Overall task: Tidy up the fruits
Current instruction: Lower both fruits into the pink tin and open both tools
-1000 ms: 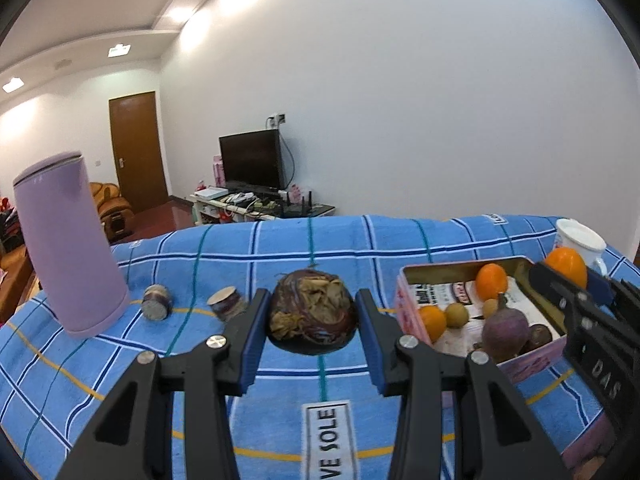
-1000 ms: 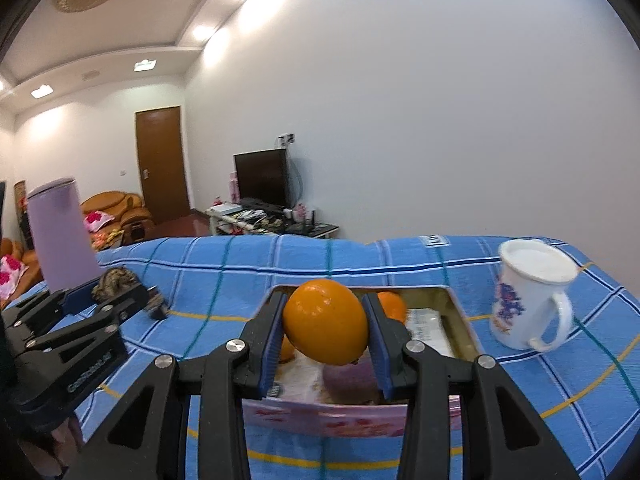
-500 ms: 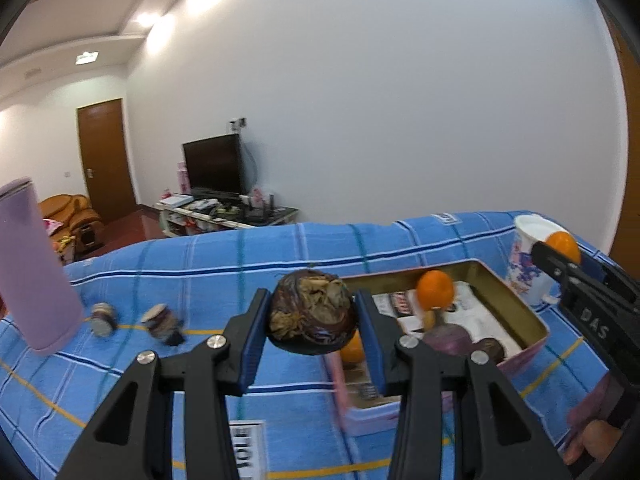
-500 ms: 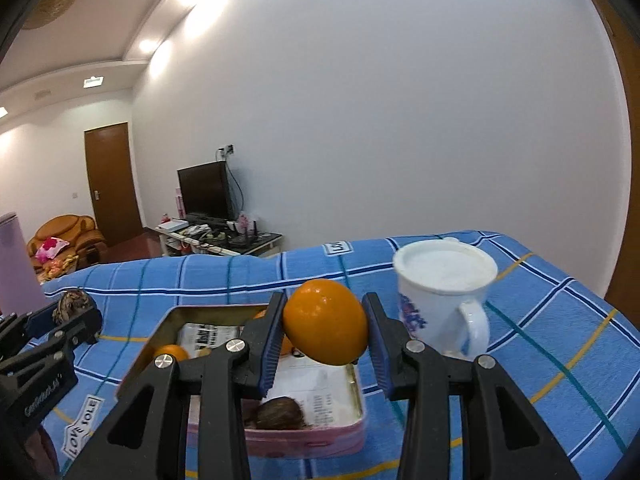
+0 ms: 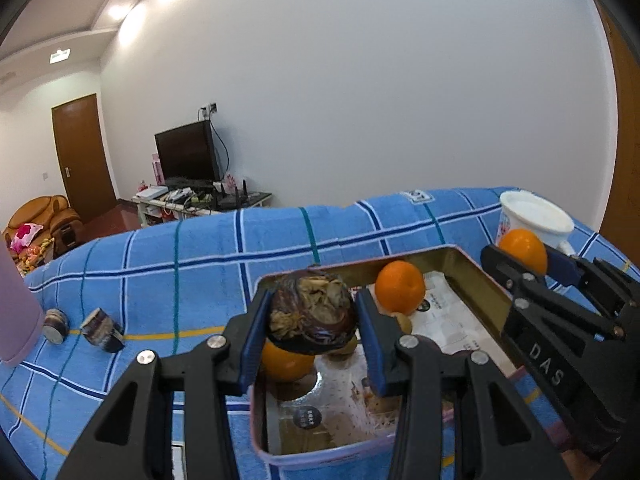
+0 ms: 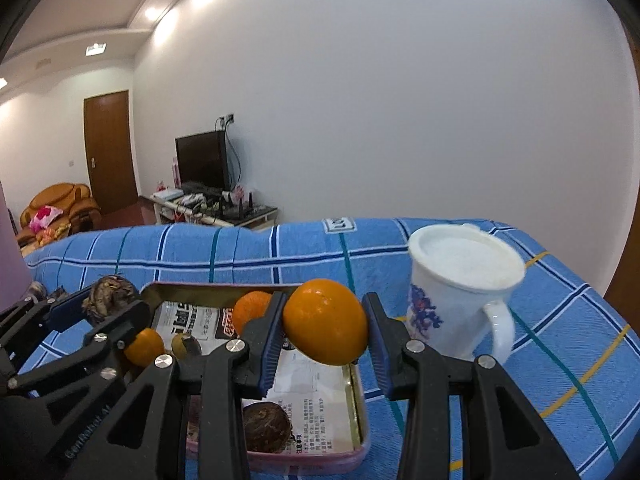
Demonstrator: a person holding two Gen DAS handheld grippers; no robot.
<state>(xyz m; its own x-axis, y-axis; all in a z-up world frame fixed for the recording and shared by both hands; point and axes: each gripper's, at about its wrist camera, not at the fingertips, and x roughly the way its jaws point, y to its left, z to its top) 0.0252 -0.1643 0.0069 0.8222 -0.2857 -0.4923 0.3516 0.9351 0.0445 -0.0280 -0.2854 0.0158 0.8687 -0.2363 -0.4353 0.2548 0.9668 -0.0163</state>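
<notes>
Two fruits up in the air over the pink metal tin (image 5: 476, 268): left gripper (image 5: 312, 334) clamped on wrinkly dark brown fruit (image 5: 312, 312), right gripper (image 6: 324, 334) clamped on smooth round orange (image 6: 326, 326). Could bump together, squash fruit below, or knock white flowery mug (image 6: 460, 284) just beside.

Left gripper (image 5: 312, 320) and right gripper (image 6: 325, 326) — black angular frames, blue ribbed pads (image 6: 269, 336), silver screws at joints; white "DAS" lettering on one arm.
</notes>
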